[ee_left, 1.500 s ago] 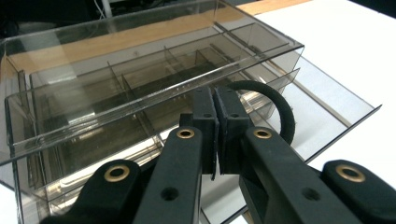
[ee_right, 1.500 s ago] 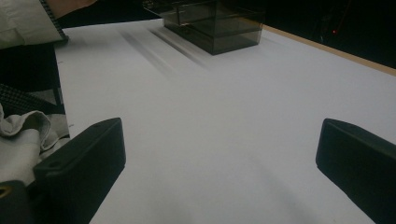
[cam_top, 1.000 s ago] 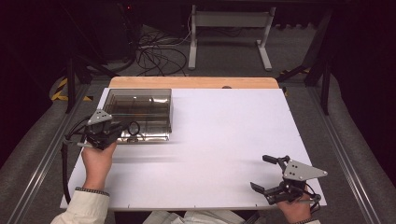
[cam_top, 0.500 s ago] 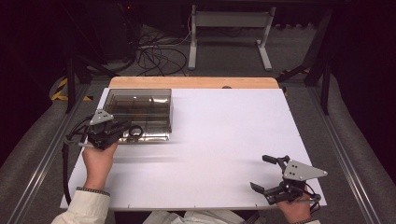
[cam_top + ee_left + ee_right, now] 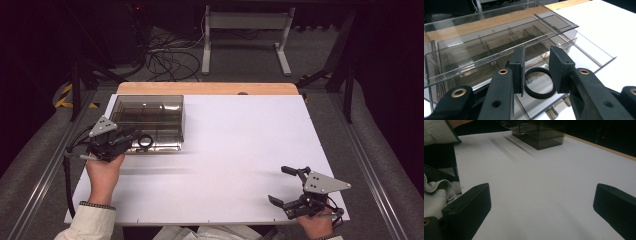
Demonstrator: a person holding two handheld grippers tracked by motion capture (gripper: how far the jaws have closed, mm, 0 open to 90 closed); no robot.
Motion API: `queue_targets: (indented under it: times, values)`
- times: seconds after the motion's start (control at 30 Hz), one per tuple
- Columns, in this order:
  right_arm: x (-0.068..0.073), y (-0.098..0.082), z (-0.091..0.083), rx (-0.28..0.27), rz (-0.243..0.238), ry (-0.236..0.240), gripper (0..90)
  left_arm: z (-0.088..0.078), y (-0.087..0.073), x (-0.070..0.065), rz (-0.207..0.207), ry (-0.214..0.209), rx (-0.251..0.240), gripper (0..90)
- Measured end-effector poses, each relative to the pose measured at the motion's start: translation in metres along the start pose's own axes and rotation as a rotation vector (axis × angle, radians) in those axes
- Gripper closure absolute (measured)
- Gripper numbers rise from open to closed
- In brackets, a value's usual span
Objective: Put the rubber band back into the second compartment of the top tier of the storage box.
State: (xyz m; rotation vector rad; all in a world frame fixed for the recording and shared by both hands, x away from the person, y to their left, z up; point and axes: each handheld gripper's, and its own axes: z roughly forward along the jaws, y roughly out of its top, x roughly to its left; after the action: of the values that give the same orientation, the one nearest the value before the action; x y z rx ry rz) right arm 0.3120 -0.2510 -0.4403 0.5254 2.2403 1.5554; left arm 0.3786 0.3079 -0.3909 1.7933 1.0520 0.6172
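Nearest, at about five o'clock on the white counter [image 5: 235,165], the right tongs [image 5: 286,186] hover with their jaws spread wide and nothing between them. Farther off at about ten o'clock, the left tongs [image 5: 537,72] have their jaws partly apart on either side of a black ring [image 5: 539,83], which sits just at the front of the smoky clear plastic organizer box [image 5: 148,114]; whether the pads touch the ring I cannot tell.
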Motion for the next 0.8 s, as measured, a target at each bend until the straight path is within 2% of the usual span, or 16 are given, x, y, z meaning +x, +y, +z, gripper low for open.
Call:
queue_targets:
  times: [0.33, 0.57, 0.6, 0.63, 0.67, 0.73, 0.8]
  values:
    - [0.0, 0.0, 0.0, 0.002, -0.003, -0.001, 2.2, -0.005, 0.002, -0.004, 0.012, -0.003, -0.01, 64.8]
    - [0.0, 0.0, 0.0, 0.004, -0.003, 0.001, 2.2, -0.011, 0.007, -0.011, 0.039, -0.015, -0.01, 61.8]
    - [0.0, 0.0, -0.001, 0.002, -0.003, -0.001, 2.2, -0.012, 0.008, -0.012, 0.043, -0.023, -0.002, 57.1]
    - [0.0, 0.0, -0.001, 0.002, -0.003, -0.001, 2.2, -0.013, 0.009, -0.013, 0.046, -0.028, 0.004, 57.1]
    - [0.0, 0.0, -0.001, 0.001, -0.001, 0.0, 2.2, -0.015, 0.009, -0.015, 0.044, -0.036, 0.006, 51.9]
    - [0.0, 0.0, -0.001, 0.001, -0.002, 0.0, 2.2, -0.019, 0.01, -0.018, 0.051, -0.042, -0.006, 49.6]
    - [0.0, 0.0, -0.001, 0.002, -0.003, 0.001, 2.2, -0.023, 0.011, -0.02, 0.052, -0.056, -0.016, 40.8]
